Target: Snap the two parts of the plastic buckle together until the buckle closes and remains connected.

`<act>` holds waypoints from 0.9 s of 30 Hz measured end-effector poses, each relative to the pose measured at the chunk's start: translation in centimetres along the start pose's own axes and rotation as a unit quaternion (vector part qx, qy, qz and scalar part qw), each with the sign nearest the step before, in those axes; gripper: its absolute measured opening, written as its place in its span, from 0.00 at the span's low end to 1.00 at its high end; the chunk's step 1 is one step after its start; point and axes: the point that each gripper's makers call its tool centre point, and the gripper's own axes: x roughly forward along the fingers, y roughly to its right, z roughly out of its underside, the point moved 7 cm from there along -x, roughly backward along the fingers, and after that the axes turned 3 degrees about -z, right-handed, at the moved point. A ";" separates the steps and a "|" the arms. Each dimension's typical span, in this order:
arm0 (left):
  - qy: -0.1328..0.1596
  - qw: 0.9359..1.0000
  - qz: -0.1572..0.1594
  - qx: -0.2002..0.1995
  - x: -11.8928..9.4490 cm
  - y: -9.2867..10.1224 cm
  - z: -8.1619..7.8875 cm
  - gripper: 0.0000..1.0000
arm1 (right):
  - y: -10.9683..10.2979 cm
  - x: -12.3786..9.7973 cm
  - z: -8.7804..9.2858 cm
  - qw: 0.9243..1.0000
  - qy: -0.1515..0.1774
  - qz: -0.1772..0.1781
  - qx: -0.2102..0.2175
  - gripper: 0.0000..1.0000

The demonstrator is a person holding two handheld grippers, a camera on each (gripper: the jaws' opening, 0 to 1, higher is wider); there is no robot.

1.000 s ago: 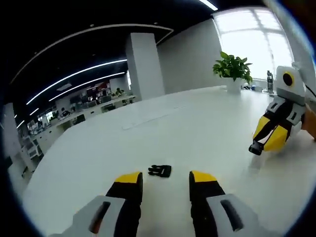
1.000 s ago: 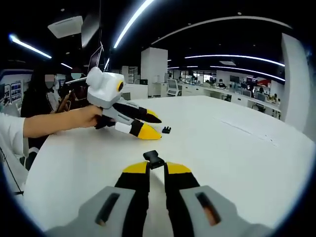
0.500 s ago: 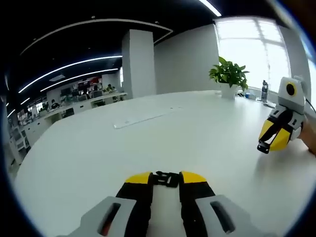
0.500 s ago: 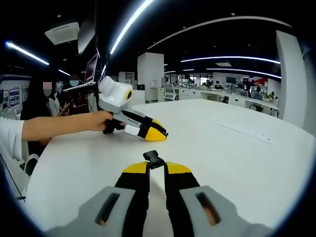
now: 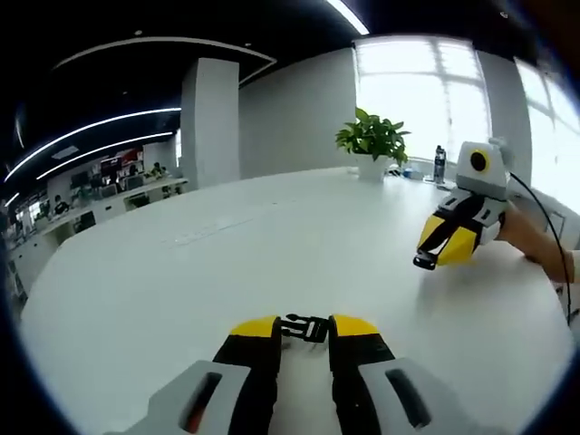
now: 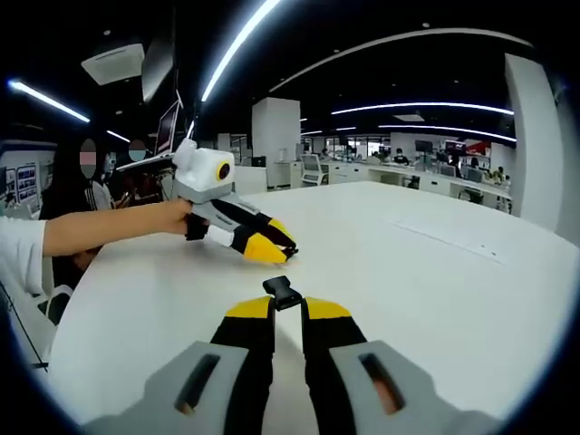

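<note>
One black buckle part (image 5: 304, 327) sits crosswise between the yellow-tipped jaws of my left gripper (image 5: 304, 331), which is shut on it just above the white table (image 5: 208, 272). The other black buckle part (image 6: 283, 291) sticks out from the tips of my right gripper (image 6: 287, 310), also shut on it. In the left gripper view, the right gripper (image 5: 433, 256) hangs to the right with its small black part (image 5: 424, 263) at the tip. In the right gripper view, the left gripper (image 6: 275, 250) is held by a hand (image 6: 159, 217), tips pointing toward me, some way off.
A potted plant (image 5: 372, 140) and a bottle (image 5: 439, 164) stand at the table's far edge by the windows. A person's sleeve and arm (image 6: 63, 234) reach in from the left. Office desks lie beyond the table (image 6: 435, 281).
My left gripper has shut on the buckle part that lay on the table and has swung toward the right gripper. The right gripper has kept its part and stayed put.
</note>
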 end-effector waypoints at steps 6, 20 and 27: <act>-0.004 0.997 0.075 0.010 -0.4 1.1 0.3 0.20 | 0.0 0.2 0.3 1.000 -0.008 -0.005 0.002 0.11; -0.028 0.972 0.223 0.067 -2.0 5.6 1.4 0.20 | -0.6 0.8 1.5 0.999 -0.045 -0.026 -0.010 0.11; -0.029 0.972 0.219 0.079 -2.0 5.6 1.9 0.20 | -0.6 0.8 1.6 0.998 -0.052 -0.026 -0.011 0.11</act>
